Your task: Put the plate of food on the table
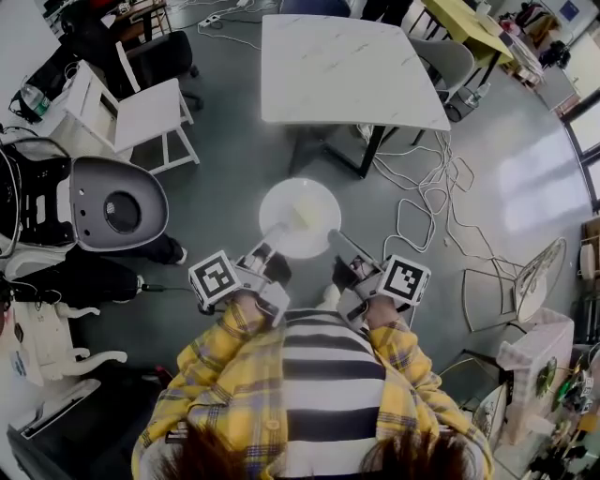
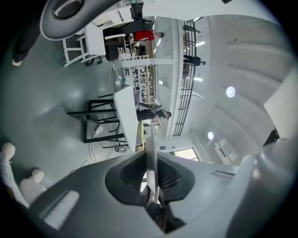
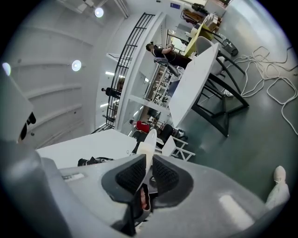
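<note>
A white plate [image 1: 300,202] with pale food [image 1: 305,215] on it hangs level over the grey floor, short of the white marble table [image 1: 347,66]. My left gripper [image 1: 270,242] is shut on the plate's near left rim. In the left gripper view the plate [image 2: 151,153] runs edge-on between the pads, with the table [image 2: 123,116] ahead. My right gripper [image 1: 339,242] holds the near right rim. The right gripper view shows the rim [image 3: 149,139] pinched between its dark pads [image 3: 130,175], and the table [image 3: 193,86] beyond.
A white chair [image 1: 141,112] and a grey moulded seat [image 1: 117,211] stand to the left. Loose cables [image 1: 422,216] lie on the floor right of the plate. A fan [image 1: 539,277] and clutter sit at the right. A yellow table [image 1: 469,23] stands behind the marble one.
</note>
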